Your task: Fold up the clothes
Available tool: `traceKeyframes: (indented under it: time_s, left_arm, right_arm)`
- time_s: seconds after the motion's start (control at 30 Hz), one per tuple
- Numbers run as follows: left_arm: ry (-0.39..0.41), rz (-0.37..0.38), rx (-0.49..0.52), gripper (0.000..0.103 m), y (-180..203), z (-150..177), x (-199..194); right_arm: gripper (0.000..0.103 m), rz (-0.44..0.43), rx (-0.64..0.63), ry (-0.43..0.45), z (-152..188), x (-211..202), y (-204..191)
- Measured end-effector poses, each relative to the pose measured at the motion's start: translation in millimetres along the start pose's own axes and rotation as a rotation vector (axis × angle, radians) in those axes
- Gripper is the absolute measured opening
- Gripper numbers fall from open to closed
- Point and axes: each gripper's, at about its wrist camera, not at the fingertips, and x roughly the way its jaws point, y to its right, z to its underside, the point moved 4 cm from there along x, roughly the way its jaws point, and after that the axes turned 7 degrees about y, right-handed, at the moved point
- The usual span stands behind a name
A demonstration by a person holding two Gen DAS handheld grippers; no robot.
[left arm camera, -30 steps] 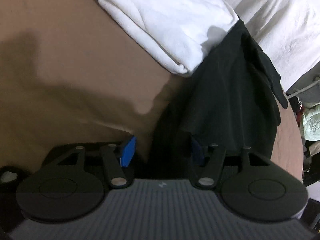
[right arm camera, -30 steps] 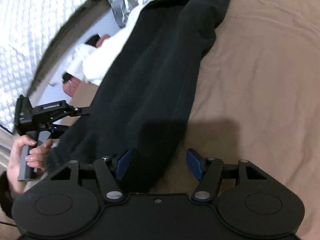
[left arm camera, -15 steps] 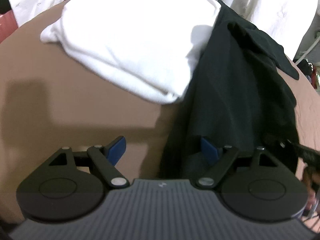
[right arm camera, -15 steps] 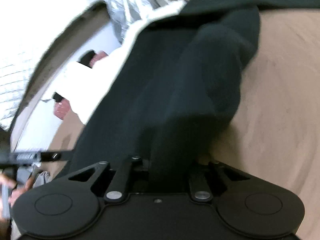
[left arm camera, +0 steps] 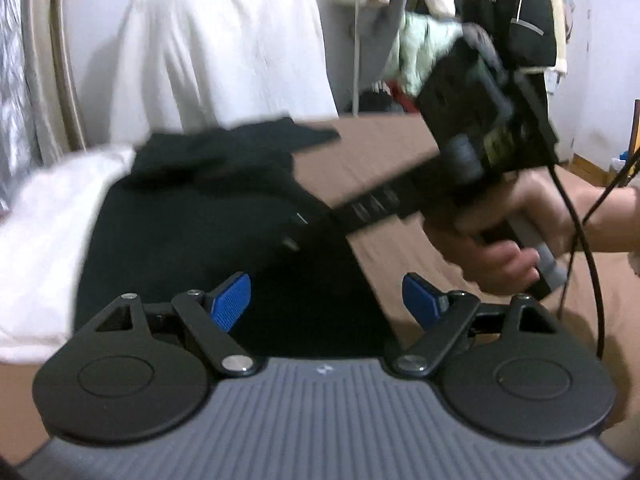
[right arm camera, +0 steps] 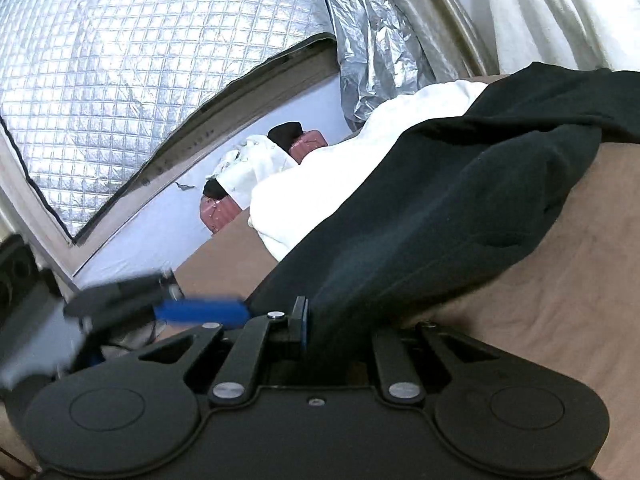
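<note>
Right tool: your right tool (right arm camera: 320, 322) was clamped on a fold of the black garment (right arm camera: 460, 208); the cloth ran straight out from between its pads and rose off the bed toward the far side.
Left tool: your left tool (left arm camera: 326, 300) had its jaws spreading apart, blue pads (left arm camera: 232, 300) well clear of each other; black cloth lay under the gap, but neither pad pressed on it.
Your hand: in the left wrist view your right hand (left arm camera: 508, 236) gripped the other tool's handle, reaching in from the right edge, blurred.
Garment: the black garment lay across the brown bed (right arm camera: 540, 312), its near end gathered at your right tool and its far end bunched by the bed's far edge, partly over the white garment (right arm camera: 328, 184).
White garment: it sat toward the bed's far left side, not in either tool.
Step in hand: I judged you were taking hold of the black garment's near edge, one end caught, the other not yet.
Next move: it likely called for bringing the left tool onto the same edge, apart from the right one, closing it on a single layer, then drawing the cloth flat.
Risk: a bunched bite could leave a crooked fold.
</note>
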Motion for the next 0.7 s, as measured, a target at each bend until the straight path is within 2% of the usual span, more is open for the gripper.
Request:
traceKeyframes:
  time_s: [0.1,0.2,0.23,0.27,0.3,0.33,0.37,0.43,0.47,0.5,0.53,0.6,0.7]
  left_arm:
    - [-0.117,-0.088,-0.047,0.086,0.1,9.9,26.1]
    - [-0.264,-0.293,-0.062,0.084,-8.5,22.8,60.2]
    - [-0.272,-0.318,-0.065,0.063,-12.0,24.2,63.6]
    - [-0.268,-0.337,-0.048,0.051,-14.3,24.5,63.7]
    - [-0.260,-0.359,-0.011,0.030,-14.1,23.9,62.3]
    - [-0.248,-0.381,0.040,0.019,-10.0,22.3,59.1]
    - [-0.238,-0.400,0.083,0.015,-4.8,20.5,56.1]
    - [-0.204,-0.461,0.172,0.013,5.6,19.1,47.4]
    - [-0.190,-0.497,0.219,0.013,9.9,18.6,43.8]
    - [-0.173,-0.537,0.273,0.013,13.6,16.8,40.6]
    - [-0.156,-0.570,0.315,0.013,15.1,14.9,37.0]
    - [-0.134,-0.608,0.329,0.013,11.3,11.4,29.7]
    - [-0.112,-0.659,0.354,0.013,4.0,6.2,23.9]
  right_arm:
    - [0.014,0.020,-0.050,-0.032,-1.3,7.8,-4.0]
    - [0.014,0.032,-0.052,-0.059,0.8,11.5,-1.9]
    - [0.014,0.035,-0.050,-0.067,1.9,12.0,-0.8]
    - [0.014,0.038,-0.048,-0.075,2.9,12.5,0.2]
    - [0.014,0.047,-0.039,-0.084,4.6,13.4,2.2]
    - [0.014,0.058,-0.016,-0.088,6.6,15.2,5.3]
    - [0.016,0.064,0.017,-0.087,8.4,17.2,8.8]
    - [0.020,0.066,0.102,-0.061,9.2,18.8,17.0]
    - [0.028,0.065,0.148,-0.044,9.0,19.1,21.4]
    - [0.044,0.078,0.184,-0.033,8.6,19.6,26.0]
    - [0.050,0.105,0.210,-0.027,8.0,20.3,30.8]
    - [0.056,0.134,0.251,-0.006,6.2,21.5,37.7]
    - [0.061,0.168,0.315,0.024,0.3,22.2,50.6]
